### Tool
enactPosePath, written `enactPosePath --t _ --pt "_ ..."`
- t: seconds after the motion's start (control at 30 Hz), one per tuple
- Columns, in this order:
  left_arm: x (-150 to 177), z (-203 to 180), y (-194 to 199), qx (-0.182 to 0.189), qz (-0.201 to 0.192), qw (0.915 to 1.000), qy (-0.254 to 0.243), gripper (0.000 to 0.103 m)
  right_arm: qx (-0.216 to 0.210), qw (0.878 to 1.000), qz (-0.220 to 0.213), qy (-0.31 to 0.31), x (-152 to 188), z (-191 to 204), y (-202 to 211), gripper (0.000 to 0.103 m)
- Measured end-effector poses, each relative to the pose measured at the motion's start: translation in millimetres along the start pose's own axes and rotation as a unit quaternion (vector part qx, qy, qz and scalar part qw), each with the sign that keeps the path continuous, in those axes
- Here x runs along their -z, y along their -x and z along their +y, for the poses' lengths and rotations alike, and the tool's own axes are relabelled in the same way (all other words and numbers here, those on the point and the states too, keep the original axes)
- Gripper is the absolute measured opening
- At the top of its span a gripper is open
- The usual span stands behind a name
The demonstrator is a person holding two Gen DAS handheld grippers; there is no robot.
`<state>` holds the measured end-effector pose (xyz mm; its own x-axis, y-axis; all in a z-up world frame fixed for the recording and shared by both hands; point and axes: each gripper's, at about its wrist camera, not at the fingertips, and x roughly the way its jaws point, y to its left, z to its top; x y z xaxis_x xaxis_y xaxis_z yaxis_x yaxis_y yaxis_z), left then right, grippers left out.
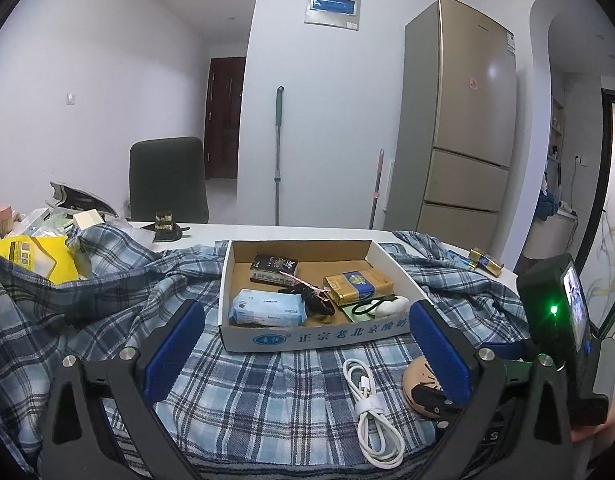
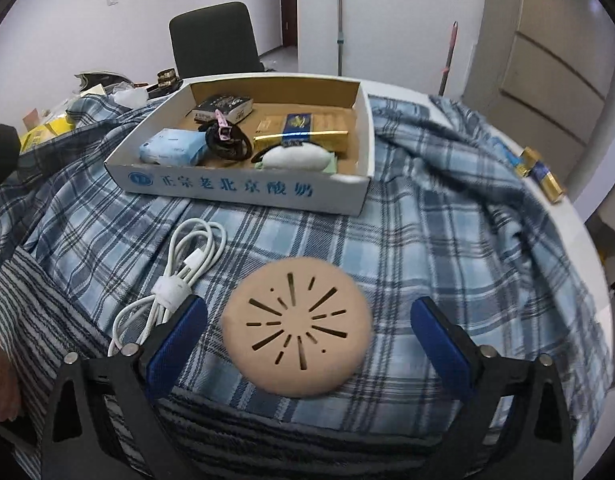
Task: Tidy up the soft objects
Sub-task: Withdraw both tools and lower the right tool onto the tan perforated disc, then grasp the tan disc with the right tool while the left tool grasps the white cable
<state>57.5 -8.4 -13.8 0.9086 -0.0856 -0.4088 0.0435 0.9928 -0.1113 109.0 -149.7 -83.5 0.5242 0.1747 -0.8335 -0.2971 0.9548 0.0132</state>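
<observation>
1. My right gripper [image 2: 309, 334] is spread wide with the round beige slotted pad [image 2: 295, 330] lying between its blue fingers [image 2: 175, 346], not touching either. I judge this the line-up for picking it up, since the pad sits centred in the gap.
2. The pad lies flat on the blue plaid cloth [image 2: 427, 248] that covers the counter, just in front of the cardboard tray [image 2: 243, 190].
3. The coiled white charging cable [image 2: 187, 268] lies just left of the pad, its bound end close to my left-hand finger, so closing could snag it.
4. My left gripper [image 1: 305, 350] is also spread apart and holds nothing; it hovers facing the tray [image 1: 315, 338], probably waiting so it stays out of the way.
5. The tray already holds a blue tissue pack [image 1: 267, 308], a gold and blue box [image 1: 357, 286], a dark box [image 1: 273, 268], a hair clip and a white pouch. The pad likely goes there too.
6. Another gold and blue box [image 2: 541, 174] lies apart near the counter's far right edge.
</observation>
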Motion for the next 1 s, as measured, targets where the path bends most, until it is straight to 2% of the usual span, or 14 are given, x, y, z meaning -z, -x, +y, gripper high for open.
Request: enactPosePath --t 0.17,0.27,0.43,0.63,0.8,1.0 --pt "0.7 5.2 -6.1 -0.002 0.017 0.9998 0.013 0.103 0.002 1.000 -0.013 -0.003 0.1 -1.0 4.4 0.098" --pt "1.2 13.2 -10.3 -0.007 0.031 0.9990 0.030 0.103 -0.001 1.000 -0.011 0.007 0.4 3.0 4.5 0.093" --pt "4.6 23.9 -20.6 -0.003 0.060 0.9965 0.058 0.103 -0.002 1.000 -0.001 0.011 -0.1 4.1 0.2 0.092" --pt "4.6 15.2 -18.3 -0.003 0.055 0.9977 0.039 0.103 -0.001 0.999 0.016 0.034 0.2 12.0 -7.0 0.090" --pt "4.5 15.3 -15.9 -0.004 0.050 0.9980 0.039 0.103 0.006 0.998 0.038 0.041 1.2 14.5 -16.6 0.085" --pt "4.3 9.3 -14.7 -0.002 0.048 0.9985 0.025 0.103 0.007 0.999 0.025 0.037 2.8 12.9 -13.0 0.080"
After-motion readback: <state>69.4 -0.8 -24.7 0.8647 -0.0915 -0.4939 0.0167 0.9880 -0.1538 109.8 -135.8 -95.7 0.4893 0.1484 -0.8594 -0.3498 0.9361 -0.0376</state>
